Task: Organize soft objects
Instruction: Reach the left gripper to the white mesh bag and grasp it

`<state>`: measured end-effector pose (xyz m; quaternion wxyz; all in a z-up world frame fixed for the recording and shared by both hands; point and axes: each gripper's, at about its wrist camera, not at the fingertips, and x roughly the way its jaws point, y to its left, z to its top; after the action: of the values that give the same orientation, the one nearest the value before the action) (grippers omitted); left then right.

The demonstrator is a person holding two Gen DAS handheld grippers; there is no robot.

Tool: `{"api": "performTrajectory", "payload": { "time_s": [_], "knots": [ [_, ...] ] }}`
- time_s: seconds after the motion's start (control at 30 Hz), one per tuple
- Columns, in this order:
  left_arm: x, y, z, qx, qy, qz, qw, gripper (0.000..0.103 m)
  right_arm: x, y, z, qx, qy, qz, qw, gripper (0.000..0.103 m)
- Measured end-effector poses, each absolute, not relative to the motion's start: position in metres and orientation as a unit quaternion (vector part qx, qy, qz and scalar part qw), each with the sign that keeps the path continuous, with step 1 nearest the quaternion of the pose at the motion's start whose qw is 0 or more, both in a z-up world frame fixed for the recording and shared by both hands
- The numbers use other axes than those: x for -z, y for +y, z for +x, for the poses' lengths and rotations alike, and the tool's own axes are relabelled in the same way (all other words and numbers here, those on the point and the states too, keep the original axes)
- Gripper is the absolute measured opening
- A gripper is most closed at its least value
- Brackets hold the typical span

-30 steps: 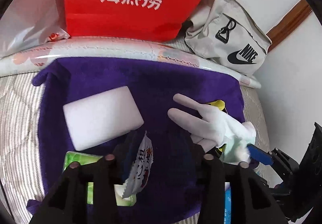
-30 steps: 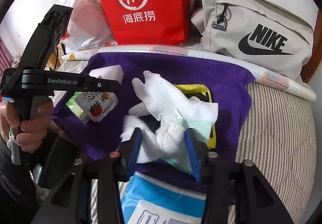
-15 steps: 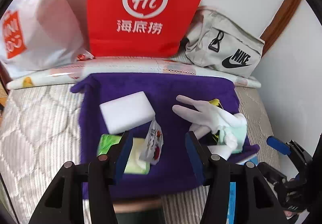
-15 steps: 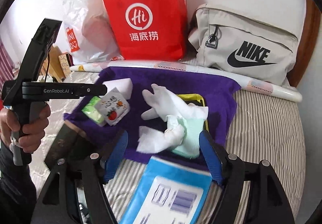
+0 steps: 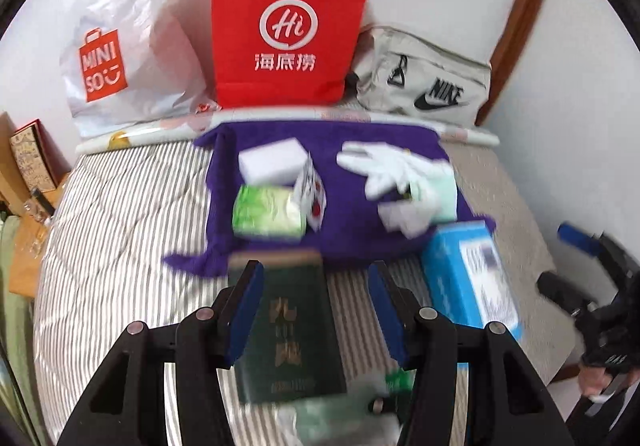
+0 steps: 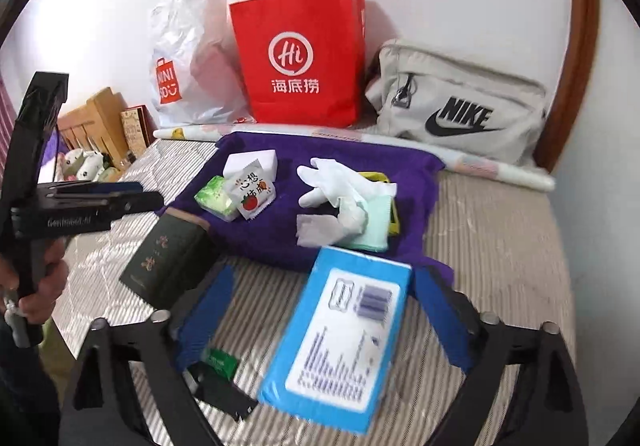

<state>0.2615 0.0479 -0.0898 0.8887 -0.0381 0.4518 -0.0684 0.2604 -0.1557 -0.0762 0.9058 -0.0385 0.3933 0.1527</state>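
Soft objects sit grouped on the purple towel (image 6: 280, 234), ahead of both tongs: white sponge block (image 6: 250, 161), green tissue pack (image 6: 216, 197), strawberry sachet (image 6: 252, 195), and a white glove (image 6: 336, 185) lying over a mint cloth (image 6: 374, 221). Judged light and limp throughout; the glove and cloth should drape, so pinch at a bunched fold; the sponge will compress, so grip across its short sides. Sachet film is likely slippery. Left tongs (image 5: 316, 282): jaws wide apart, holding nothing, dark green box (image 5: 288, 330) lying between and below them. Right tongs (image 6: 324, 286): jaws wide apart, empty, blue packet (image 6: 340, 342) between them. A yellow-edged item (image 6: 394, 205) under the cloth is mostly hidden. Left view is motion-blurred; box lettering is unreadable.
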Motion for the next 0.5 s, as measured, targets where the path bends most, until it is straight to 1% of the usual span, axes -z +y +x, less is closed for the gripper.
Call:
{"api": "performTrajectory", "payload": {
  "time_s": [0.2,0.3,0.43,0.5],
  "knots": [
    [0.111,0.045,0.215,0.086,0.470,-0.047,0.877,0.052,0.084,-0.165,0.222,-0.168,0.401,-0.007,0.901,0.096],
    [0.127,0.044,0.198,0.087,0.480,-0.048,0.871,0.052,0.096,-0.170,0.206,-0.195,0.405,0.006,0.893,0.096],
    [0.154,0.043,0.182,0.090,0.500,-0.053,0.860,0.052,0.123,-0.173,0.193,-0.192,0.438,0.019,0.878,0.096],
    [0.171,0.043,0.177,0.093,0.512,-0.059,0.852,0.052,0.136,-0.173,0.186,-0.196,0.441,0.028,0.875,0.096]
  ]
}}
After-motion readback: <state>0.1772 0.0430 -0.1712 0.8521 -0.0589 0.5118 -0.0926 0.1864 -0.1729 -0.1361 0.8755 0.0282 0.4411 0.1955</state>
